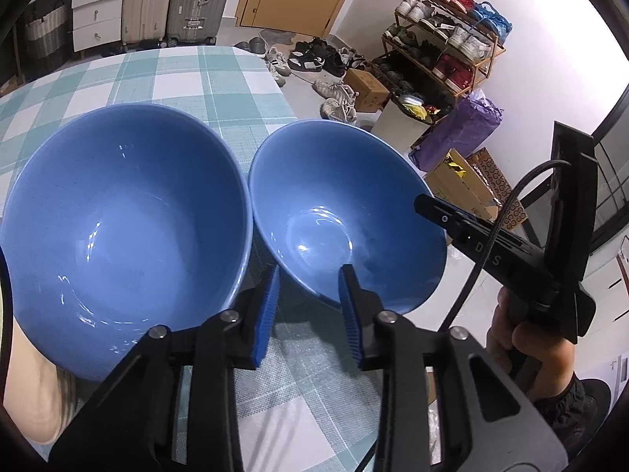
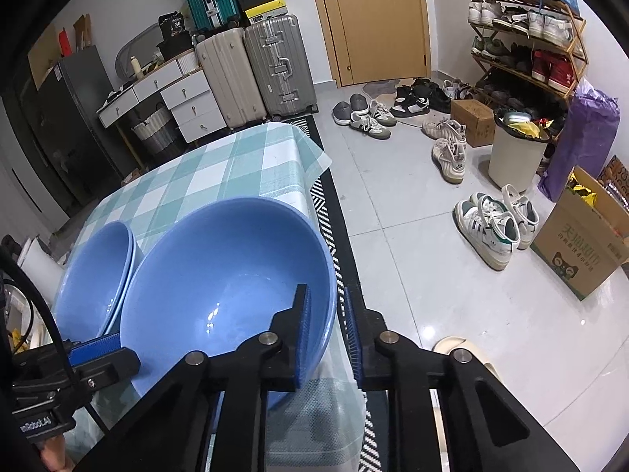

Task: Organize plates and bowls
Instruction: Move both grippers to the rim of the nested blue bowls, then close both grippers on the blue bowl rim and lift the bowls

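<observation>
Bowl point(image 2: 220, 275) rim pinched from both sides by our left gripper point(image 1: 310, 314) and right gripper point(image 2: 324, 338) — thin grips, uneven lift could tip it.

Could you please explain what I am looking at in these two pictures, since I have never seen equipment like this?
There is no robot here. A person holds a hand-held gripper in each hand, and each gripper has two blue-padded fingers and a wide-angle camera looking along them. One picture is taken from the left gripper, the other from the right gripper. Two blue bowls stand on the checked tablecloth. Both grippers are at the right-hand bowl. The right gripper is shut on its rim at the table's edge, with one finger inside and one outside. The left gripper's fingers straddle the opposite rim, beside the other bowl; whether they press on it yet is unclear.
</observation>
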Action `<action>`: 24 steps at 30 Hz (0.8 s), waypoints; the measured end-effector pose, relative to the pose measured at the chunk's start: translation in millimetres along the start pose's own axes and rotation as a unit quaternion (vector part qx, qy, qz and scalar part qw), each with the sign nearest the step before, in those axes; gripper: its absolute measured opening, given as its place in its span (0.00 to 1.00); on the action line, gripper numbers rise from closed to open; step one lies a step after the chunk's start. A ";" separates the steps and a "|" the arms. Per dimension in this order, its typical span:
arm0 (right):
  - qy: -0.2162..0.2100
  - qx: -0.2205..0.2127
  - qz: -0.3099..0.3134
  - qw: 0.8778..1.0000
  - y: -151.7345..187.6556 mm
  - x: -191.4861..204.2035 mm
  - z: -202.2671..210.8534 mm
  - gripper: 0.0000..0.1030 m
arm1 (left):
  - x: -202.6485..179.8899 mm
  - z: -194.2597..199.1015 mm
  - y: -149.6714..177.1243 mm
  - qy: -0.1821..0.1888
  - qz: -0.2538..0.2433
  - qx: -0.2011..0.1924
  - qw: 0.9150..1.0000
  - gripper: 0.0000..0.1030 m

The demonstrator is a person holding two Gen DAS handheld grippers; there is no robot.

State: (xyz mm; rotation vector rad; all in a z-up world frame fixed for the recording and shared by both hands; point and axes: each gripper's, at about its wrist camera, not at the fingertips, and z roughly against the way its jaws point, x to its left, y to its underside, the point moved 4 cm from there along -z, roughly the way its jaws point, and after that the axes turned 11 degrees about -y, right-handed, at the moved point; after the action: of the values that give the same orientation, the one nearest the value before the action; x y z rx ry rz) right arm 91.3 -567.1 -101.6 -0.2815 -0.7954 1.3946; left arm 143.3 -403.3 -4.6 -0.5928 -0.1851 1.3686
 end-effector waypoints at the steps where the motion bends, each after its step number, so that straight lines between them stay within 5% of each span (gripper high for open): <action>1: 0.004 -0.001 0.003 1.000 0.0 0.6 -0.2 0.14 | -0.2 -0.7 0.1 -0.002 -0.003 0.000 1.000 0.23; 24: 0.014 -0.012 0.004 1.000 5.8 2.1 22.9 0.14 | -6.1 14.4 1.5 -0.003 -0.033 -0.018 0.999 0.22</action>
State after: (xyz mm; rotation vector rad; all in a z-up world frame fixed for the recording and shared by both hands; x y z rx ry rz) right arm 72.0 -570.1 -88.1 -0.3219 -0.7893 1.3862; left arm 134.1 -404.8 8.1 -0.6082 -0.2323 1.3049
